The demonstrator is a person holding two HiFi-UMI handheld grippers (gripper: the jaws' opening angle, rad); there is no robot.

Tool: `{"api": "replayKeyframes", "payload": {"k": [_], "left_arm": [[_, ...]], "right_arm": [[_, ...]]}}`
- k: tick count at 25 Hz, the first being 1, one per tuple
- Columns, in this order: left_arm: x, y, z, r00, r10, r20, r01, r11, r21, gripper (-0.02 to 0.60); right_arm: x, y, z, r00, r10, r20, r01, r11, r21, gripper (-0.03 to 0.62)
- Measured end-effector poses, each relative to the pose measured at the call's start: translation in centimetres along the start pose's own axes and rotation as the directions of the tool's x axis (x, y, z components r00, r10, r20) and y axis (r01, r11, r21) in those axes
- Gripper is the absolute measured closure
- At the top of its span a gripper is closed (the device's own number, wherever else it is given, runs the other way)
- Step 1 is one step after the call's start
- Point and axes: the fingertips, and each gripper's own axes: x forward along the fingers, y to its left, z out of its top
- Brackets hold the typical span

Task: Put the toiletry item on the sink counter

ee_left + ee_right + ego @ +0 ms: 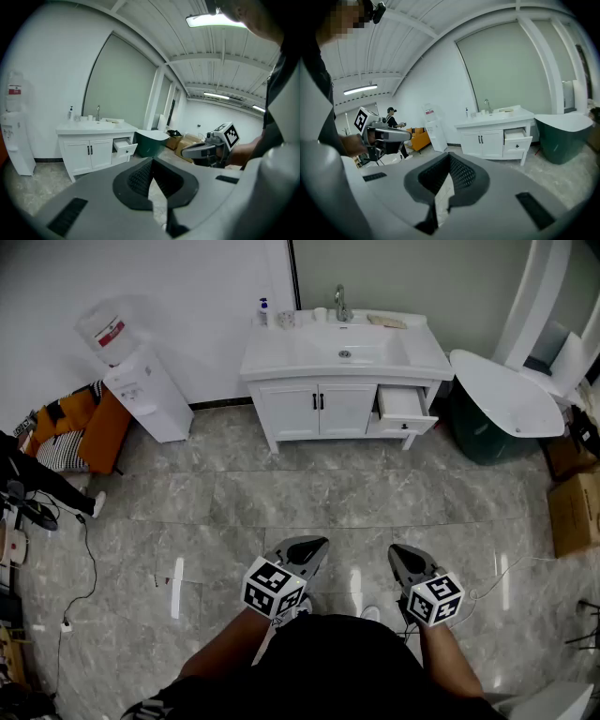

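A white vanity (319,409) with a sink counter (272,357) stands against the far wall, a few steps ahead of me. On the counter's left end stands a small blue-capped bottle (263,311), which also shows in the left gripper view (71,112). A faucet (339,304) rises behind the basin. The right-hand drawer (403,404) is pulled out. My left gripper (314,547) and right gripper (401,554) are held low near my body, far from the vanity. Both are shut with nothing in them, as their own views confirm: left (151,161), right (449,155).
A water dispenser (141,381) stands left of the vanity, with an orange sofa (89,427) beyond it. A green tub with a white rim (497,399) sits to the right, with cardboard boxes (574,512) nearby. A cable (84,559) lies on the floor. A person (391,117) stands far off.
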Motion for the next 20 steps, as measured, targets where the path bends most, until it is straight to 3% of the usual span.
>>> {"api": "replayKeyframes", "payload": {"k": [11,20], "left_arm": [[-0.4,0.0,0.2,1.0,0.0,0.006,0.0,1.0,0.018,0.581],[-1.3,2.2,-0.3,1.0,0.0,0.024,0.001,1.0,-0.028,0.581]], "right_arm": [[-0.1,0.4,-0.3,1.0,-0.006,-0.002,0.006,1.0,0.007,0.591],[1.6,2.0,0.0,1.0,0.007,0.014,-0.007,1.0,0.014,0.589]]}}
